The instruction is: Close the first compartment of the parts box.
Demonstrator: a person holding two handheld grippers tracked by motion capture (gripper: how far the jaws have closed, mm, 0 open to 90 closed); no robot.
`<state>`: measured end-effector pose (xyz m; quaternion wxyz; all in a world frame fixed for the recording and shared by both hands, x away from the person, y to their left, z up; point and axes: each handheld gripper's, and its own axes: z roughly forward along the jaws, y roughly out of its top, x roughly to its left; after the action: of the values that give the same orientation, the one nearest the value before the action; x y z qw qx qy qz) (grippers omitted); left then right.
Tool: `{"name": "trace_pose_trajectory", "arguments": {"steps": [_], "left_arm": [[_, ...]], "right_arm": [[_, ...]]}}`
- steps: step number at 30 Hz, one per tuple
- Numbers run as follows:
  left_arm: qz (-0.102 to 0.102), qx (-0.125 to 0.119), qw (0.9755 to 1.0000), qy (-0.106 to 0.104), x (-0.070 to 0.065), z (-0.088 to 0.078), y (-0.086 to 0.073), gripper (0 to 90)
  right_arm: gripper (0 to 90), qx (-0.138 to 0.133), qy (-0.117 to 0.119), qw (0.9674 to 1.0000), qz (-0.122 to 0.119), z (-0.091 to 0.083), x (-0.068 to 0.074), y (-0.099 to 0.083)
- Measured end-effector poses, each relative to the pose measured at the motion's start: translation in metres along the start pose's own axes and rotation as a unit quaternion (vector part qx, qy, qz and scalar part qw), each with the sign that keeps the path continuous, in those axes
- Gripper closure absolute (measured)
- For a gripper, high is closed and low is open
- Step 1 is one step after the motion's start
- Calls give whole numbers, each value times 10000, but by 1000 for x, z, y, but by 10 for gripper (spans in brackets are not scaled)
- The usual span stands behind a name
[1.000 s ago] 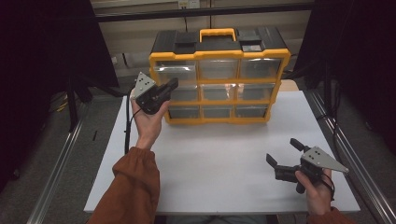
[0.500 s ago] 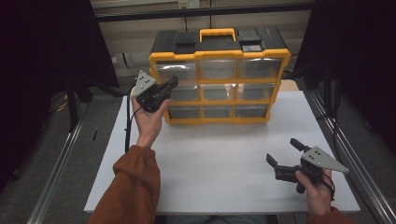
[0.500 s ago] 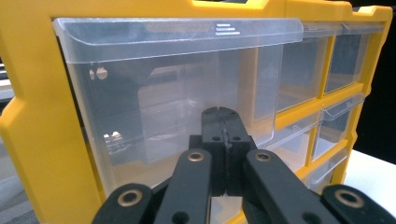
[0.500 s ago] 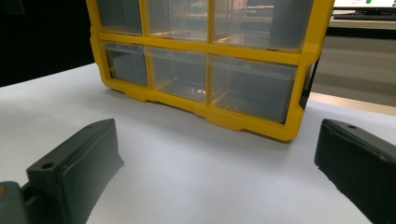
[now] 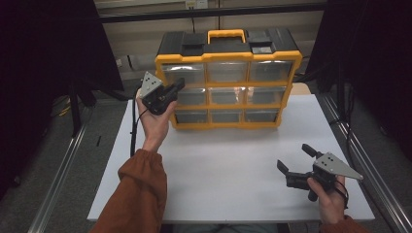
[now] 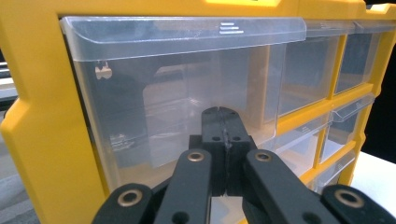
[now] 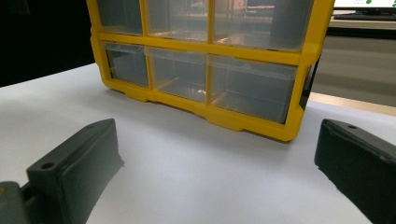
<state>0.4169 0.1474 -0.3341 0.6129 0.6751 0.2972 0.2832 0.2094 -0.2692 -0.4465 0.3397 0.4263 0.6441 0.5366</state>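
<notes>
The closed left claw points at the top-left drawer just ahead; the right claw gapes, well apart.

White table between metal rails, dark curtains at both sides.

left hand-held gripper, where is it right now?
In the high view the left hand-held gripper is raised at the organizer's left edge, jaws shut, tips by the top-left drawer, which its own view faces close up.
</notes>
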Motion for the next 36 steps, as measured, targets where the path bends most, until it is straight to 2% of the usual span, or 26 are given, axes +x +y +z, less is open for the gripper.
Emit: {"name": "trace_pose_trajectory", "arguments": {"steps": [5, 6, 7, 10, 25, 36], "left_arm": [[-21, -14, 10000, 16, 0, 2, 1, 900], [102, -21, 9999, 61, 1, 2, 1, 900], [102, -21, 9999, 61, 1, 2, 1, 900], [26, -5, 10000, 52, 3, 4, 0, 900], [58, 31, 10000, 74, 5, 7, 1, 900], [-24, 3, 10000, 78, 8, 12, 1, 900]], "right_arm": [[0, 17, 5, 10000, 6, 0, 0, 0], [0, 17, 6, 10000, 2, 0, 0, 0], [0, 17, 6, 10000, 2, 0, 0, 0], [0, 8, 4, 10000, 8, 0, 0, 0], [0, 26, 10, 10000, -1, 0, 0, 0], [0, 72, 31, 10000, 53, 2, -3, -2]]}}
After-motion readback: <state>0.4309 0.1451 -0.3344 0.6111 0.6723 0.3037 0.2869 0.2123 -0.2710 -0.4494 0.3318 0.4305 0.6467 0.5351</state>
